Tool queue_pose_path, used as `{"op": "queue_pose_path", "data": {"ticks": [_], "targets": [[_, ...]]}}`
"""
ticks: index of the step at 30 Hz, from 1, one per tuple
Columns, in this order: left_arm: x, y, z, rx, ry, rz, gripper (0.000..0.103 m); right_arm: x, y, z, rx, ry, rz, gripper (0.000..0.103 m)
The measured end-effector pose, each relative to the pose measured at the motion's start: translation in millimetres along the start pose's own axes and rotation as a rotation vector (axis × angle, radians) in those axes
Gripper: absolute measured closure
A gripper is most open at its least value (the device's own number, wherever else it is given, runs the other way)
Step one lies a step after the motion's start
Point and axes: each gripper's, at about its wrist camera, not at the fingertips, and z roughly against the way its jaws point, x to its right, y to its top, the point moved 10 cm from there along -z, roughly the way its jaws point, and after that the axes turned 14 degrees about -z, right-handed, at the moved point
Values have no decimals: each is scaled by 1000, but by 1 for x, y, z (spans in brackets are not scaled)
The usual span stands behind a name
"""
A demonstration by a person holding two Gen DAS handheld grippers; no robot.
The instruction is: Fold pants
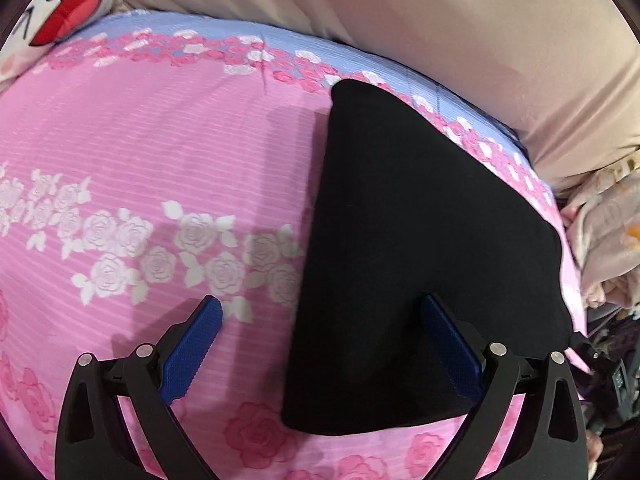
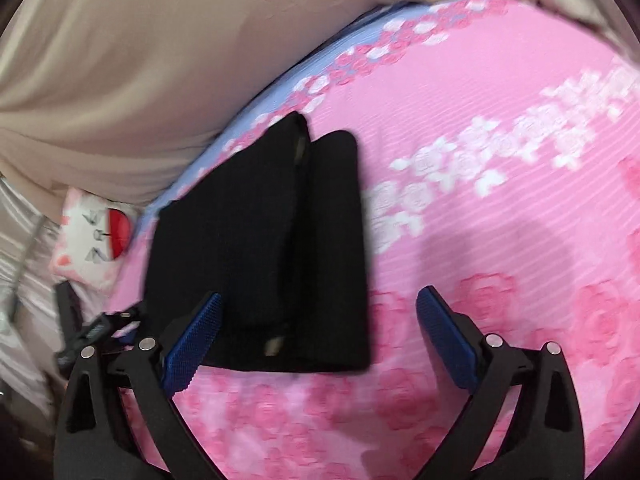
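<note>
Your left gripper (image 1: 320, 344) and right gripper (image 2: 318, 336) both hover with jaws wide, holding nothing. The folded black pants (image 1: 420, 248) lie on the pink floral bedsheet (image 1: 160, 140), near its far edge.

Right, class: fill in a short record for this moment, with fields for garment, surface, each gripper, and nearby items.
garment: black pants, folded into a compact stack
surface: pink floral sheet
left gripper: open, holding nothing
right gripper: open, holding nothing
nearby: beige pillow; cartoon cushion beside the sheet
</note>
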Motion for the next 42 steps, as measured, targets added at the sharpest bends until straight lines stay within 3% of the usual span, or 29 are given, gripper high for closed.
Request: {"op": "queue_pose_path", "data": {"ticks": [3,5,6,7,8,10,13,15,19,23,24,25,27,30,32,34,37,39,40,42], "targets": [[8,5,-5,-1,-63,11,5,-12,-4,-12,-20,26,14,7],[15,10,-11,15,-104,-3,9,-13,-4,-19,5,-25,52,16],[17,12,-12,22,-107,-19,22,-12,-3,-21,26,-69,77,36],[24,13,-14,22,-141,-38,43,-12,-3,-23,22,-66,70,46],[27,15,-14,19,-154,-22,45,-11,-1,-23,19,-39,42,51],[32,19,-10,24,-157,-41,70,-13,0,-18,20,-20,25,62],[37,28,12,53,-134,-82,82,-28,2,-6,28,18,43,68],[40,31,33,78,-143,-104,84,-42,2,7,29,55,57,70],[49,16,74,88,-156,-148,84,-59,-21,31,5,85,99,72],[45,-27,76,18,-116,-171,82,-26,-60,25,-36,24,77,70],[41,-43,63,-15,-71,-189,77,-17,-65,20,-40,9,76,63],[37,-49,58,-16,-40,-190,65,-8,-67,17,-37,-3,63,47],[32,-52,64,22,20,-208,62,-2,-64,26,-29,16,8,45],[28,-35,106,102,147,-258,57,-14,-40,63,116,-24,42,44],[22,-16,143,211,223,-280,39,-46,-22,92,243,-44,160,45],[19,9,175,325,293,-276,24,-91,-12,98,282,-9,272,60],[26,29,164,320,265,-262,24,-145,-12,57,187,63,369,75],[36,30,133,267,208,-261,24,-154,-13,19,118,51,389,75],[42,28,111,222,197,-262,24,-149,-12,-13,64,23,377,75],[46,18,66,131,207,-277,24,-111,3,-49,62,-122,363,79]]}}
